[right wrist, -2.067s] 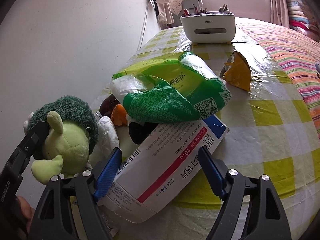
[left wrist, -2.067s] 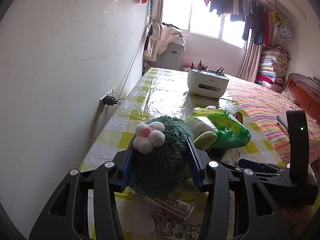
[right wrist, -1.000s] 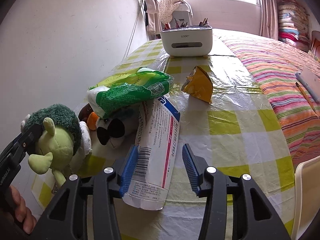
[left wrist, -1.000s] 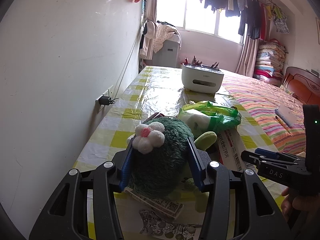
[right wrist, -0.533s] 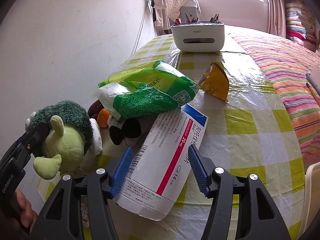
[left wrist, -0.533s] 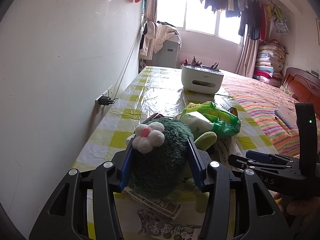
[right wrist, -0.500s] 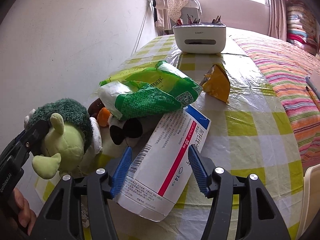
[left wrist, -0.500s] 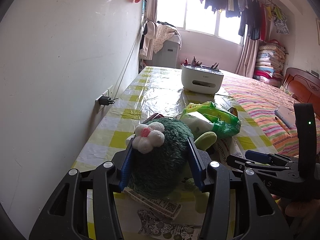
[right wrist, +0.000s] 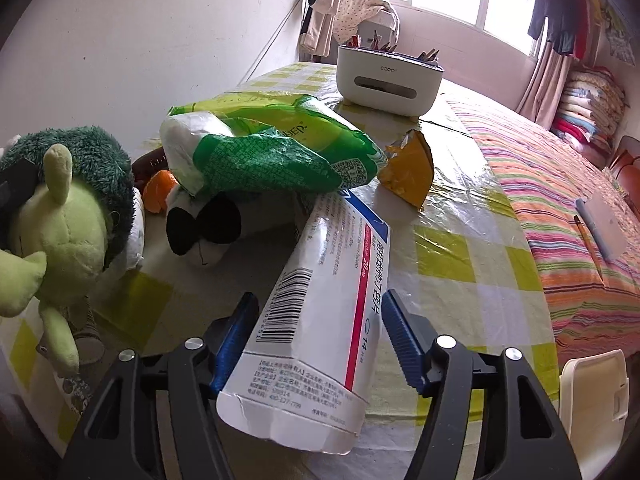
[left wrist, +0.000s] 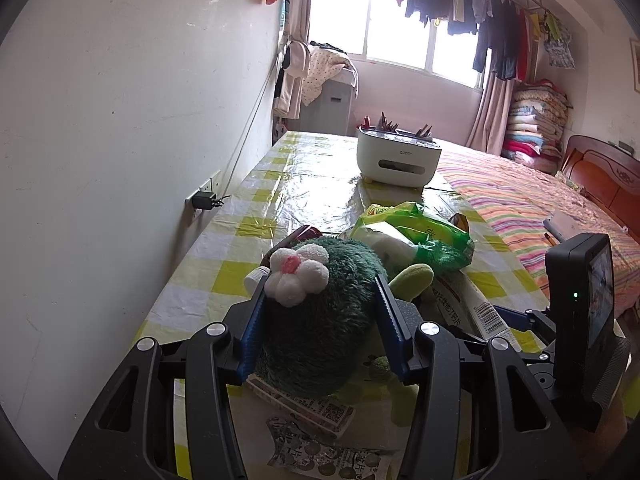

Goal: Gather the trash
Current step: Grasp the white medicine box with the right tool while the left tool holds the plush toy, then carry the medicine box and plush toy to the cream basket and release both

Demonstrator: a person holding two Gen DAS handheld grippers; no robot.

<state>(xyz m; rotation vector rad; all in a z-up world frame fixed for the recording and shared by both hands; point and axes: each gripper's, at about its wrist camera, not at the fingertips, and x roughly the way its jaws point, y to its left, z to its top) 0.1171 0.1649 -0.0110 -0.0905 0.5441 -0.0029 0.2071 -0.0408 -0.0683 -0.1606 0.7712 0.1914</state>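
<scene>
1. Left wrist view: the left tongs (left wrist: 320,320) pinch a green plush toy (left wrist: 324,320), both blue pads pressed into its dark furry back, just below a white flower with a pink centre (left wrist: 297,270).
2. Beneath the toy, flat printed wrappers (left wrist: 320,432) lie on the yellow-checked counter (left wrist: 240,248).
3. At about two o'clock from the toy sits a green plastic bag (left wrist: 424,240); a white organiser box (left wrist: 398,158) stands farther back at twelve o'clock.
4. Right wrist view: the right tongs (right wrist: 320,336) are closing around a white medicine carton (right wrist: 324,320) with a red stripe and a barcode. The carton lies between the blue pads; the left pad touches its edge, while a thin gap shows at the right pad.
5. The carton's far end runs under the green bag at eleven o'clock.
6. A torn yellow wrapper (right wrist: 410,172) stands at one o'clock, apart from the carton.
7. A black-and-white plush (right wrist: 208,232) lies under the bag.
</scene>
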